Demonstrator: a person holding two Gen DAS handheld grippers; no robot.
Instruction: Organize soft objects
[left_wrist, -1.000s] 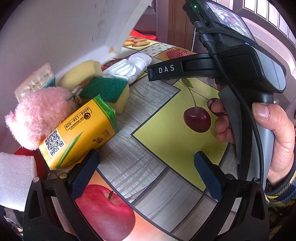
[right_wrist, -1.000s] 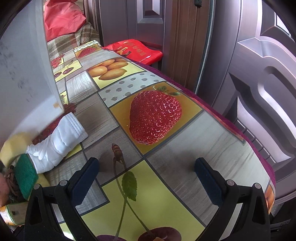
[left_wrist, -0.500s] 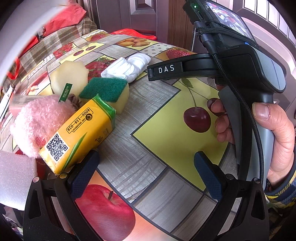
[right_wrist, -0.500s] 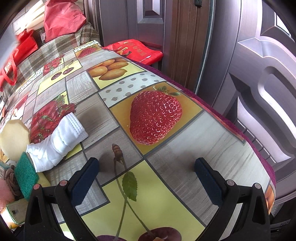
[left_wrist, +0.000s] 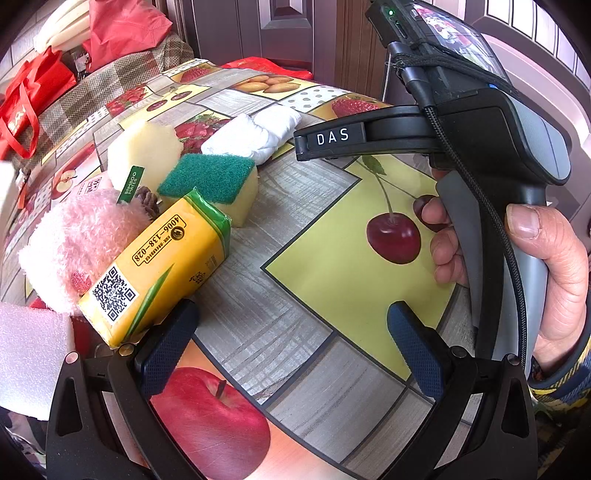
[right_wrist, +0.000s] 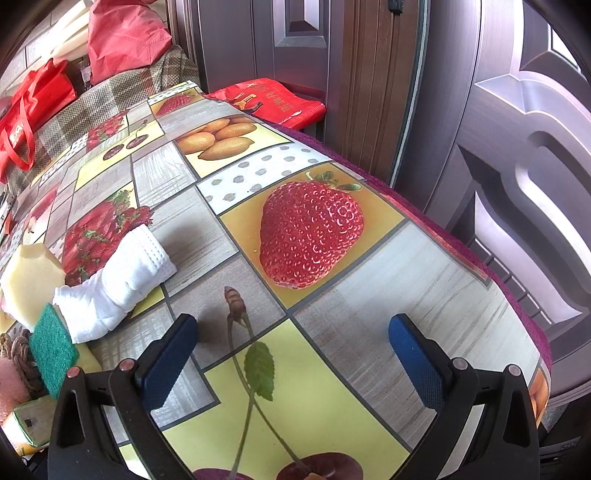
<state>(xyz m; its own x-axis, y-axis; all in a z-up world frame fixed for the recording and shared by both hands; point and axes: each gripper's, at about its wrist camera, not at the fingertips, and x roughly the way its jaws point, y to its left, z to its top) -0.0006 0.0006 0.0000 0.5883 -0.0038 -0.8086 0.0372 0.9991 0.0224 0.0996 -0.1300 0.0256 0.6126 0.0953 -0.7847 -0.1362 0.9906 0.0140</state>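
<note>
Both my grippers, left (left_wrist: 291, 343) and right (right_wrist: 291, 354), are wide open, empty. Tissue pack (left_wrist: 159, 273) at ten o'clock: light, squishy, slippery; I'd pinch its middle.

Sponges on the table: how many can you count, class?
2. A pale yellow sponge lies at the back; a green-topped sponge sits in front, beside the yellow tissue pack. Others may be hidden.

The right tongs (right_wrist: 291, 360) stand wide apart above the table (right_wrist: 406, 280), nothing between them. At the left edge lie a white cloth (right_wrist: 122, 284), a pale sponge (right_wrist: 27, 280) beside it, a green scrubber (right_wrist: 51, 350) touching the cloth, and a yellow pack (right_wrist: 26, 428) in the corner. A red bag (right_wrist: 273, 101) sits beyond the table.
</note>
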